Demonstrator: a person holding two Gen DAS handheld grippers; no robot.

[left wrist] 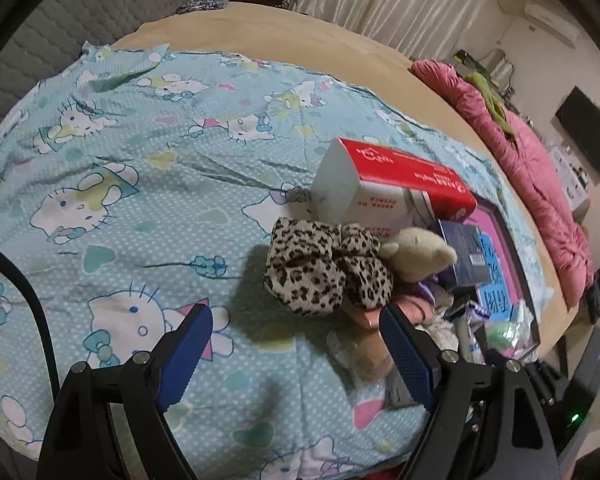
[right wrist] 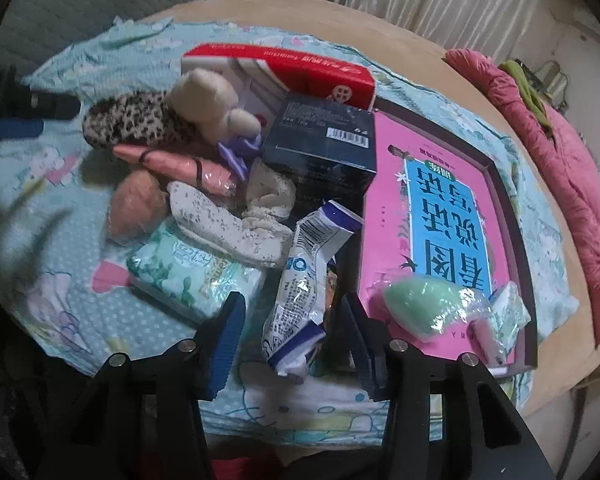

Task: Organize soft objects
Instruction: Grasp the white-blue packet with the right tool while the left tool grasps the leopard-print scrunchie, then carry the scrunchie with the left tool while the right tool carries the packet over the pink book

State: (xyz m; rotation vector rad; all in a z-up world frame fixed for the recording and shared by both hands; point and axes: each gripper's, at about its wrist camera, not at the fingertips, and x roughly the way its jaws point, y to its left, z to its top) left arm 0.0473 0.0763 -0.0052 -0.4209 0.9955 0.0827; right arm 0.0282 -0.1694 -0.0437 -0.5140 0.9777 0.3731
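Note:
A heap of things lies on a blue cartoon-cat sheet (left wrist: 140,168). In the left wrist view my left gripper (left wrist: 296,314) is open just short of a leopard-print cloth (left wrist: 324,268), with nothing between its fingers; a cream teddy bear (left wrist: 416,248) leans beside the cloth. In the right wrist view my right gripper (right wrist: 294,304) straddles a crinkled white-and-blue packet (right wrist: 300,280), and its pads stand clear of it. Nearby lie a speckled white sock (right wrist: 220,224), a cream sock (right wrist: 268,196), a peach puff (right wrist: 134,208), a pink roll (right wrist: 172,164) and a tissue pack (right wrist: 188,276).
A red-and-white box (right wrist: 292,68), a dark blue box (right wrist: 320,148) and a pink book (right wrist: 440,216) in a dark tray are hard items in the heap. A wrapped green sponge (right wrist: 424,308) lies on the book. A pink quilt (left wrist: 532,184) lines the bed's right edge.

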